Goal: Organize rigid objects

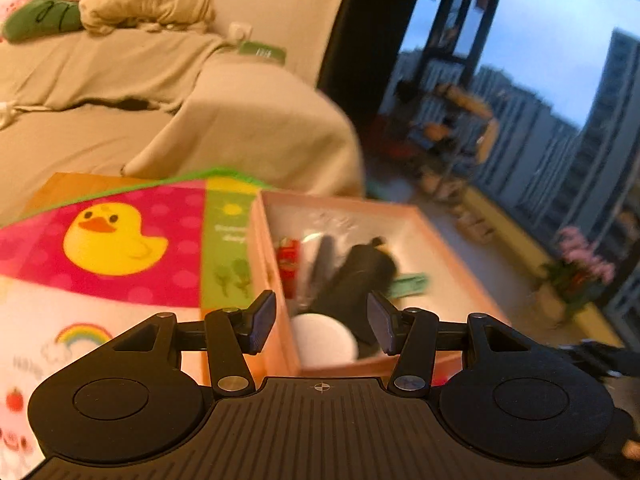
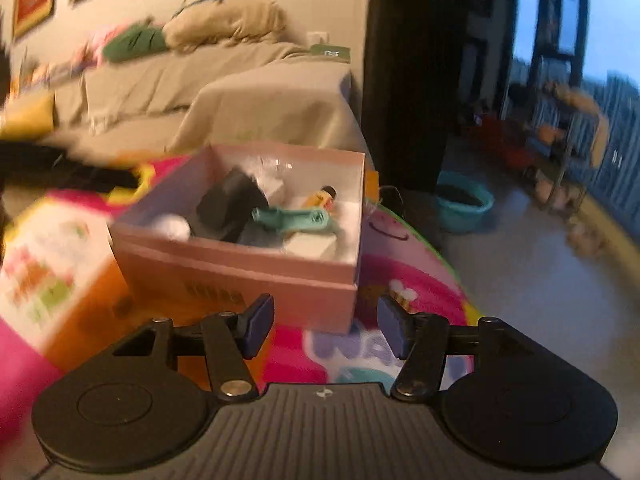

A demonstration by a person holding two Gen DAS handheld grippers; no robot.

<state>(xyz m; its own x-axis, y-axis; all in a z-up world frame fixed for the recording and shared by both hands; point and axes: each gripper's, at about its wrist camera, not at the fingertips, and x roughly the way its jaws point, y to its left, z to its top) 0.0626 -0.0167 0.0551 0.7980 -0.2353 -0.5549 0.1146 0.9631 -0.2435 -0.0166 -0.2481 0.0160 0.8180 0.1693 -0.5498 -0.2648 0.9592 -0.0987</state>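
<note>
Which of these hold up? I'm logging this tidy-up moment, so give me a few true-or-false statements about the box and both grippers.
1. The pink box holds several items. True.
2. The left gripper grips a white ball. False: its fingers are apart, holding nothing.
3. A teal item lies inside the box. True.
4. The right gripper reaches inside the box. False: it is outside, in front of the box.
5. The box sits on the sofa. False: it rests on a colourful play mat.

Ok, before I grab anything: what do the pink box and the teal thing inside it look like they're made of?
The pink box looks like matte cardboard: thin straight walls, crisp folded corners, white inside, dark print on its front. The teal thing looks like smooth moulded plastic with a dull sheen and a rounded end, though blur leaves that open. Both tongs, left and right, are open and empty.
</note>
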